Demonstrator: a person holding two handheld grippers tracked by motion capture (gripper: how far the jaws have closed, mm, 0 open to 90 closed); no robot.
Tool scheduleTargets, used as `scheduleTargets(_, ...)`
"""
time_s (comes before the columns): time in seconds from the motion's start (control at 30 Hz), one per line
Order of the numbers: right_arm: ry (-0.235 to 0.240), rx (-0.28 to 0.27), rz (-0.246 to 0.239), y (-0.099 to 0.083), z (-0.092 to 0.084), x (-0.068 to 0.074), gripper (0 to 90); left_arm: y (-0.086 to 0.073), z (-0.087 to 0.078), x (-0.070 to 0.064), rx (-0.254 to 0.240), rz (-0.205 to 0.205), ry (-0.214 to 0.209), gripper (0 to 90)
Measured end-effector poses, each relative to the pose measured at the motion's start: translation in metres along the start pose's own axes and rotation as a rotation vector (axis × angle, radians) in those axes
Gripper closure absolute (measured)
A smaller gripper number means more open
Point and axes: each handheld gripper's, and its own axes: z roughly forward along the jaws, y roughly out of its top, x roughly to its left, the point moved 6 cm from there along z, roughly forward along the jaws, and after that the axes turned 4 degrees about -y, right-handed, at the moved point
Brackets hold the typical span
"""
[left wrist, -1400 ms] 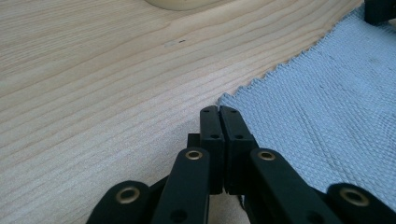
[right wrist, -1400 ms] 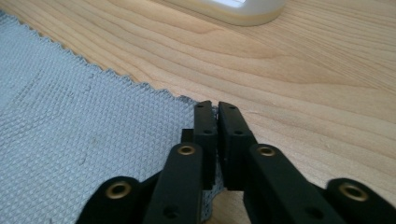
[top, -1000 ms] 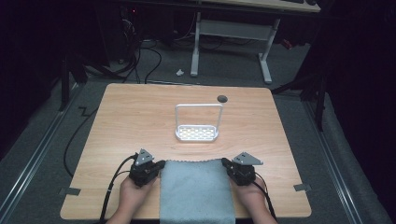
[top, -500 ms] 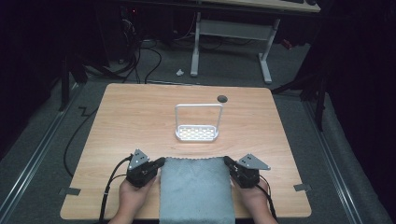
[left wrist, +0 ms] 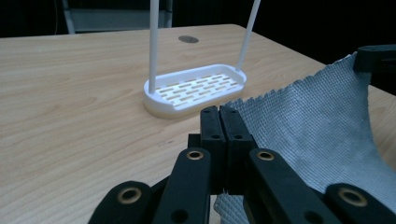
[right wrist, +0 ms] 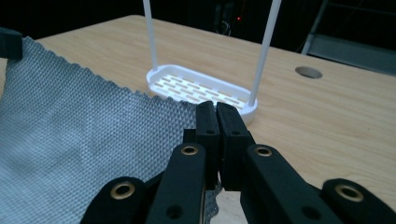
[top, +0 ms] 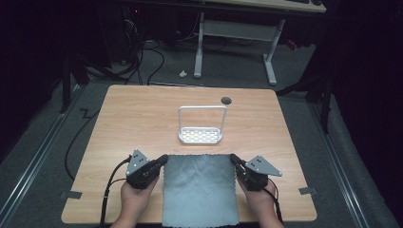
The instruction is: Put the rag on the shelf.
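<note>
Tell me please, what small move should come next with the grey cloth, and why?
Probably lift both far corners a little higher and carry them toward the white rack. The left claw and right claw are each shut on a far corner of the grey cloth, the cloth sags between them, and its near part lies on the table, in front of the rack's tall hoop.

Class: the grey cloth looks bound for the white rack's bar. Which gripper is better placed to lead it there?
Neither clearly: left gripper and right gripper each pinch a far corner of the grey cloth, about equally short of the white rack.
</note>
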Motion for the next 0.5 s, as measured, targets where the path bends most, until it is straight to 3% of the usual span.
scheduleTargets(0.23,-0.008,-0.049,0.002,0.016,-0.002,-0.003,89.5,0.011,-0.002,-0.002,-0.033,0.002,0.009,89.3)
scheduleTargets(0.5,-0.028,-0.083,0.029,0.03,-0.006,-0.013,89.5,0.038,-0.005,-0.003,-0.084,0.022,0.011,89.3)
